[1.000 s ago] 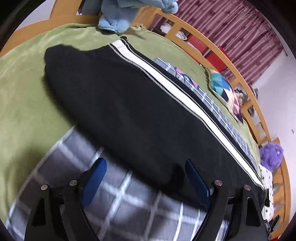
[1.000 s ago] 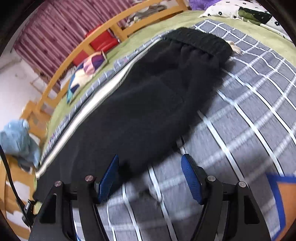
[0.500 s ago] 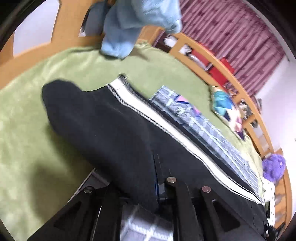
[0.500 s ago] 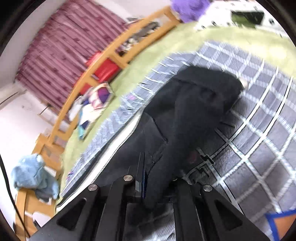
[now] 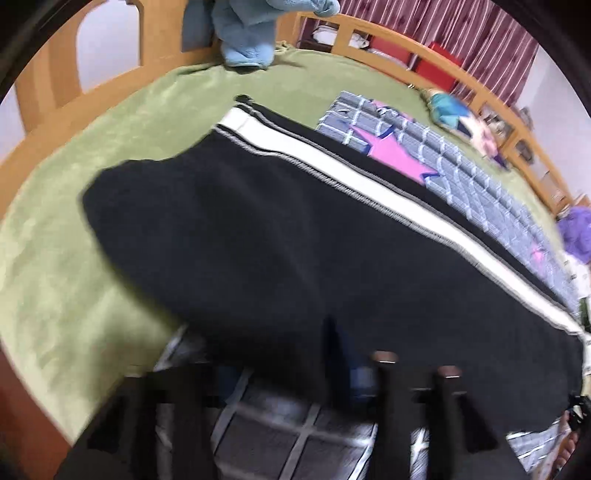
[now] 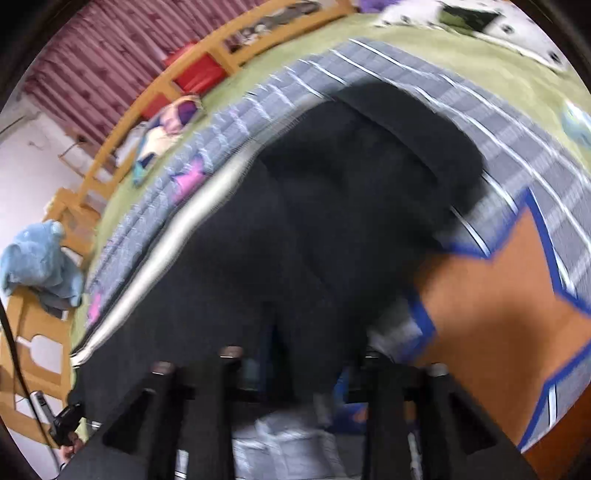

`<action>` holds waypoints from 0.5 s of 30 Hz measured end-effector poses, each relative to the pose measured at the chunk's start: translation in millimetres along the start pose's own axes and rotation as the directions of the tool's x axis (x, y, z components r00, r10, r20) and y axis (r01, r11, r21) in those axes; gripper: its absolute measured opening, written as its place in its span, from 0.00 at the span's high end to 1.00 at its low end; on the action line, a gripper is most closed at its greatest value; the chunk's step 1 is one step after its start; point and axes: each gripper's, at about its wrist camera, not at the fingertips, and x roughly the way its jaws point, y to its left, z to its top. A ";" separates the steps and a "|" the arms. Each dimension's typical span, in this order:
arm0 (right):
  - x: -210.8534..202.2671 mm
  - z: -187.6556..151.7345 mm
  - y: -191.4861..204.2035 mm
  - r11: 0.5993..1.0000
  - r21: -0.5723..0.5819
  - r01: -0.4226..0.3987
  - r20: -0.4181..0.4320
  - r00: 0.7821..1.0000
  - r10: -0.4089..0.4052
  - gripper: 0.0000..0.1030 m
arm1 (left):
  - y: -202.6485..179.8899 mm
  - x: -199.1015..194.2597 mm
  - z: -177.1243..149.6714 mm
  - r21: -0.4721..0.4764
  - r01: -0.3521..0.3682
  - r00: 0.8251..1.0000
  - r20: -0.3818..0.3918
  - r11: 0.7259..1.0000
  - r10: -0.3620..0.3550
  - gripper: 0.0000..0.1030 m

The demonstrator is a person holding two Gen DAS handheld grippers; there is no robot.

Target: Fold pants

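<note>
Black pants (image 5: pixel 258 240) with a white side stripe (image 5: pixel 332 173) lie lengthwise on the bed, leg hem to the left in the left wrist view. The right wrist view shows the pants (image 6: pixel 332 221) with the waistband (image 6: pixel 424 122) at the far right. My left gripper (image 5: pixel 284 373) is at the pants' near edge, jaws opening, with the cloth edge loose between the blurred fingers. My right gripper (image 6: pixel 304 369) is at the near edge towards the waist, jaws also opening, and a fold of black cloth hangs between them.
Under the pants lie a grey plaid cover (image 5: pixel 295 435) with an orange star (image 6: pixel 498 295) and a green blanket (image 5: pixel 55 258). A blue plush toy (image 5: pixel 251 33) hangs on the wooden bed rail (image 5: pixel 461 77). A colourful cushion (image 5: pixel 454 114) lies by the far rail.
Both grippers stood open at the pants' near edge, then shut on it half a second ago. Now their jaws are parted again, and both views have shifted and are blurred.
</note>
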 end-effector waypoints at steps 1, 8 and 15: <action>-7.2 -10.9 -8.8 1.000 0.019 -0.018 0.018 1.000 0.017 0.55 | -0.3 -8.0 -3.8 0.015 -0.008 1.000 0.015 1.000 0.008 0.39; -23.1 2.0 -36.3 0.985 0.140 -0.105 0.185 0.980 0.078 0.35 | -3.1 -38.3 -19.3 -0.015 0.013 0.999 0.049 1.000 -0.012 0.35; 10.2 63.6 -34.1 0.973 0.204 -0.110 0.209 0.976 0.067 0.81 | -7.2 -53.0 -33.1 -0.060 0.029 0.998 0.060 0.998 -0.026 0.35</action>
